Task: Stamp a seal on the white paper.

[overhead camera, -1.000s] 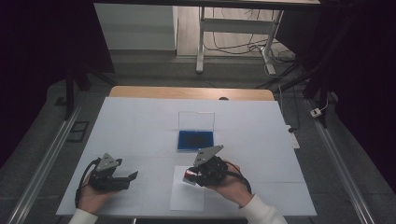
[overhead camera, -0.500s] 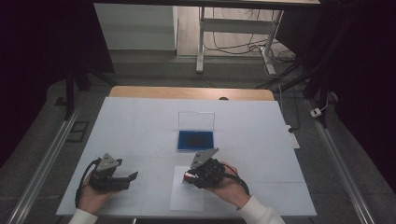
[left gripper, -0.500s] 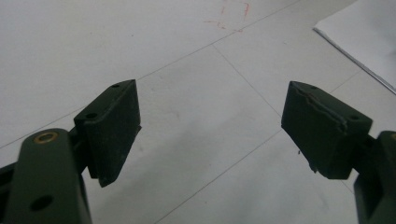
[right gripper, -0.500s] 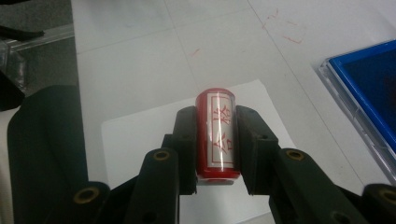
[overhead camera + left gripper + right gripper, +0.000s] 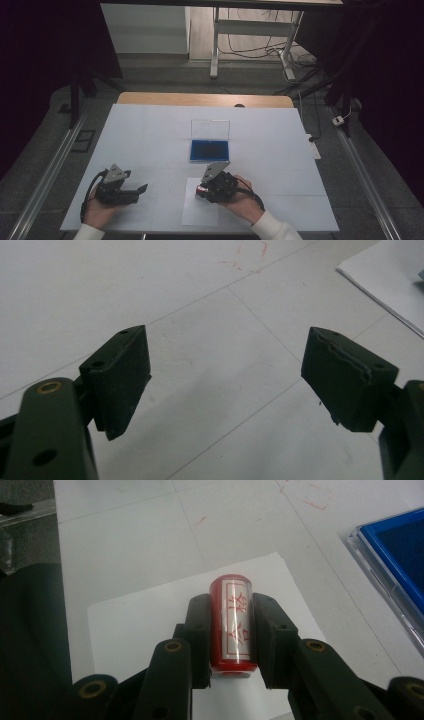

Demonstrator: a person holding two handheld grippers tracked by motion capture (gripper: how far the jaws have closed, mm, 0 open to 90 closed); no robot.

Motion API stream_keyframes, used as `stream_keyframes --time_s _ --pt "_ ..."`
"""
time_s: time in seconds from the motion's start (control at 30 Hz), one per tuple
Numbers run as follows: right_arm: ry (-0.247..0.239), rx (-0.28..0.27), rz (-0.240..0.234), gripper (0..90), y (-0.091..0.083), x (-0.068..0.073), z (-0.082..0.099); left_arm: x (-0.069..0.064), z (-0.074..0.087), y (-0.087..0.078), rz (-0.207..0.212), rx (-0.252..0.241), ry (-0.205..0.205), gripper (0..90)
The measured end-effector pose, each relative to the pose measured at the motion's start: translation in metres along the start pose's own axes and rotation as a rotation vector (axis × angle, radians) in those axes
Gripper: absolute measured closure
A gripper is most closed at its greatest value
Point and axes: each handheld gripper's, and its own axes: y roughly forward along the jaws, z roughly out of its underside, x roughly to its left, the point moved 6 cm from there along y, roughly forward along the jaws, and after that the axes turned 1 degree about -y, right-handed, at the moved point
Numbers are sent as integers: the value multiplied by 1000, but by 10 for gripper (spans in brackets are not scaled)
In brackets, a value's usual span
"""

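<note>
My right gripper (image 5: pixel 231 630) is clamped on the red stamp (image 5: pixel 233 622): both pads press its sides, one each side, w/ the stamp's far end poking out past the tips. The stamp is a red cylinder w/ a white label and red characters running along it. In the high view the right gripper (image 5: pixel 202 190) sits over the white sheet of paper (image 5: pixel 200 212), and the stamp (image 5: pixel 201 190) shows as a small red bit at its tip, above the sheet's upper-left part. Can't tell from either view if the stamp's end touches the paper or hangs just off it.

Taking the paper (image 5: pixel 150 625) as landmark: the blue ink pad case (image 5: pixel 210 149) lies just beyond its far edge, lid (image 5: pixel 210 129) standing open and upright at the back. In the right gripper view the case (image 5: pixel 395 560) sits to the right of the sheet, close to its corner, apart from it.

My left gripper (image 5: pixel 141 189) is well left of the paper, low over the white table top (image 5: pixel 150 130), tips pointing toward the sheet. Its fingers (image 5: pixel 122 372) are wide apart w/ nothing between them, just bare table under the gap. A corner of the paper (image 5: pixel 390 285) shows far off at the upper right of the left gripper view, beyond the right-hand finger. Faint red marks (image 5: pixel 250 260) on the table surface lie near that corner.
</note>
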Motion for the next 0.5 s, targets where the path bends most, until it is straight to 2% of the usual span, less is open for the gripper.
stream_keyframes --time_s 0.5 --pt "-5 13 4 698 7 1 2 0 0 0 -1 2 3 201"
